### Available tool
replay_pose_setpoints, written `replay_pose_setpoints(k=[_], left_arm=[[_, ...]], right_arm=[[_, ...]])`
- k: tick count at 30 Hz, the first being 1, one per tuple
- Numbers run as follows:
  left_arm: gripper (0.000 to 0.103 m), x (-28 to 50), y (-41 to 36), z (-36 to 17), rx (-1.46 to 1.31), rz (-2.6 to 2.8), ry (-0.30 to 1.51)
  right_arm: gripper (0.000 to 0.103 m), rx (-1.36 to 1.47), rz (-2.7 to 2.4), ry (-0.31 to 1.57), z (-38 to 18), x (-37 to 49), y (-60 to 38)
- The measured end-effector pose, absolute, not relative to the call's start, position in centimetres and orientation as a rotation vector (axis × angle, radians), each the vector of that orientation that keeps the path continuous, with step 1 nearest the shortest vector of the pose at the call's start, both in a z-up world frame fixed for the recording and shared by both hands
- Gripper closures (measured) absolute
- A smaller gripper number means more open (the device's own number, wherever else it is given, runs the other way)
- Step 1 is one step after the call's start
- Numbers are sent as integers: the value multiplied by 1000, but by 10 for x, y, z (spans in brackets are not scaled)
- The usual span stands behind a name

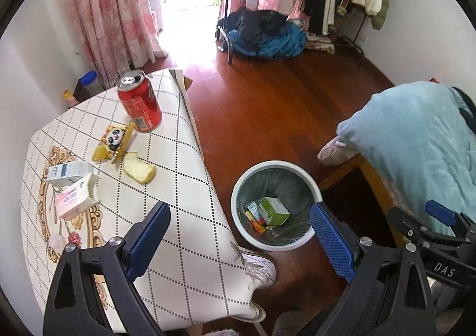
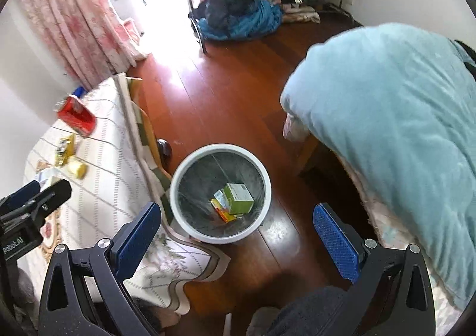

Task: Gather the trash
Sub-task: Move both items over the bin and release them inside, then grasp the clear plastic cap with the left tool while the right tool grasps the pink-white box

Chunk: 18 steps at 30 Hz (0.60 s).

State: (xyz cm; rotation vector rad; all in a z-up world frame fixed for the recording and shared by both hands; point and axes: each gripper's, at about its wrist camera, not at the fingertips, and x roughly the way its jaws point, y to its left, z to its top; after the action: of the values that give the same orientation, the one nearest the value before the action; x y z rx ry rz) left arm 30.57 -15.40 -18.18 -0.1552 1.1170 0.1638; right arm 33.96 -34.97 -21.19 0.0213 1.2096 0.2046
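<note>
A white trash bin (image 1: 238, 187) (image 2: 175, 178) with a dark liner stands on the wood floor beside the table. A green box (image 1: 273, 211) (image 2: 239, 197) and small wrappers lie inside it. On the table lie a red soda can (image 1: 139, 104) (image 2: 76, 116), a panda snack wrapper (image 1: 114, 139) (image 2: 64, 148), a piece of bread (image 1: 139, 169) (image 2: 78, 168), a white carton (image 1: 70, 173) and a pink-and-white box (image 1: 76, 199). My left gripper (image 1: 239, 234) is open and empty above the table edge and bin. My right gripper (image 2: 238, 231) is open and empty above the bin.
The table (image 1: 184, 163) (image 2: 113, 181) has a checked cloth hanging over its edge. A bed with a light blue blanket (image 1: 416, 151) (image 2: 386, 115) is at the right. A clothes rack and a pile of blue clothes (image 1: 267, 32) (image 2: 238, 17) stand at the back, pink curtains (image 1: 110, 8) at the left.
</note>
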Motion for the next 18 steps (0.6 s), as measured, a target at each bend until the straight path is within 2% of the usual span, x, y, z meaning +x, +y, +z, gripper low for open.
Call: replay_pose_setpoints(k=[6, 11, 18], left_arm=[[7, 281, -136, -147, -184, 201, 1062], [7, 258, -80, -131, -233, 336, 1008], [7, 206, 38, -165, -258, 666, 1026]], right_arm=[[0, 44, 241, 1142, -162, 324, -348], [0, 62, 332, 1111, -132, 315, -316], [0, 21, 538, 1173, -154, 315, -201]])
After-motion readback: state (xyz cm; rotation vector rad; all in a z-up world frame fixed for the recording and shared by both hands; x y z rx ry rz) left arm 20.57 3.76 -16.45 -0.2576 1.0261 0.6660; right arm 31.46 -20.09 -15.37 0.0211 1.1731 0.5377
